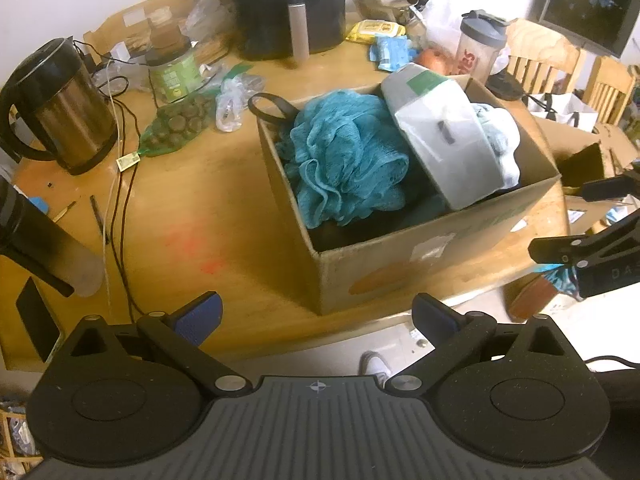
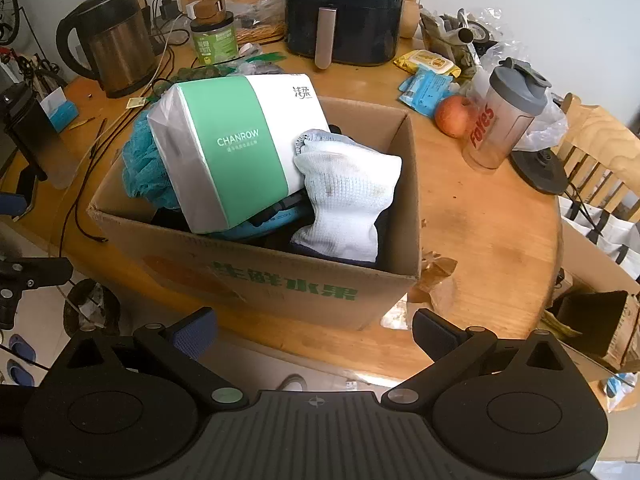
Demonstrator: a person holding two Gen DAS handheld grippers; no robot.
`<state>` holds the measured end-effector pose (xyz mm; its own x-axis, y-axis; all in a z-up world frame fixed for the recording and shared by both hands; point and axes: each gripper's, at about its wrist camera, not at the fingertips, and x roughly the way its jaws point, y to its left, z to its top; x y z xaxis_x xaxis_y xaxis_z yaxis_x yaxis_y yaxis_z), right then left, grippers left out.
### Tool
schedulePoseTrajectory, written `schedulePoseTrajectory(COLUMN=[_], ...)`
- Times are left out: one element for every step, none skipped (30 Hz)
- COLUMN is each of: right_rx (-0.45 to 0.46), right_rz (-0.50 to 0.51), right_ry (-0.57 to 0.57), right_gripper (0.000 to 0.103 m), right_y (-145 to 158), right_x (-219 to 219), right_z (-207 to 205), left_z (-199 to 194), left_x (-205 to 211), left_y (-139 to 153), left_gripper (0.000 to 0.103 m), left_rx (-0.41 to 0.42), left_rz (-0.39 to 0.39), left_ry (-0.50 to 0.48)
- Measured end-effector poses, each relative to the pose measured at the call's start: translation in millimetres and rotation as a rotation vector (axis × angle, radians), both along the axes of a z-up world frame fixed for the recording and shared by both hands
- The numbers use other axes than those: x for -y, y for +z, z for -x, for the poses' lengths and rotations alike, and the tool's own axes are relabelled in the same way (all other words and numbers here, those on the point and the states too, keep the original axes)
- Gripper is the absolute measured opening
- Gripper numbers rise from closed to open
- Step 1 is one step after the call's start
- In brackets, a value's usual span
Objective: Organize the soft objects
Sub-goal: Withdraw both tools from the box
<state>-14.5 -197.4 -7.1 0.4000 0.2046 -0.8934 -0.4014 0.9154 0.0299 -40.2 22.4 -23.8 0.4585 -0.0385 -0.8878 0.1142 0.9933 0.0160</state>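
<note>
We hold both grippers back from the near edge of the cardboard box [image 2: 280, 280], the left gripper [image 1: 316, 320] and right gripper [image 2: 316, 332] with jaws spread wide and empty. We should come in from above and pinch loose fabric. The teal mesh bath pouf [image 1: 344, 160] fills the left side; the stained white sock [image 2: 348, 200] droops right, against the tilted tissue pack [image 2: 236, 148].

Wooden table [image 2: 480, 216] bears cardboard box [image 2: 280, 280]; kettle [image 2: 112, 40]; apparently apple [image 2: 454, 115].

box [image 2: 280, 288]: 1 | loofah [image 1: 344, 160]: 1 | tissue pack [image 2: 236, 148]: 1 | kettle [image 2: 112, 40]: 1 | apple [image 2: 452, 116]: 1
</note>
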Motion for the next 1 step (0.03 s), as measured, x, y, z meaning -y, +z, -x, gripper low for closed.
schedulePoseTrajectory(right_rx=[0.001], right_rz=[0.001], right_ry=[-0.001], right_gripper=[0.103], right_y=[0.0], right_x=[-0.2], right_z=[0.0], left_z=[-0.3], left_x=[0.5], left_y=[0.1], left_gripper=[0.103], left_rx=[0.001], left_rz=[-0.001], left_ry=[-0.001])
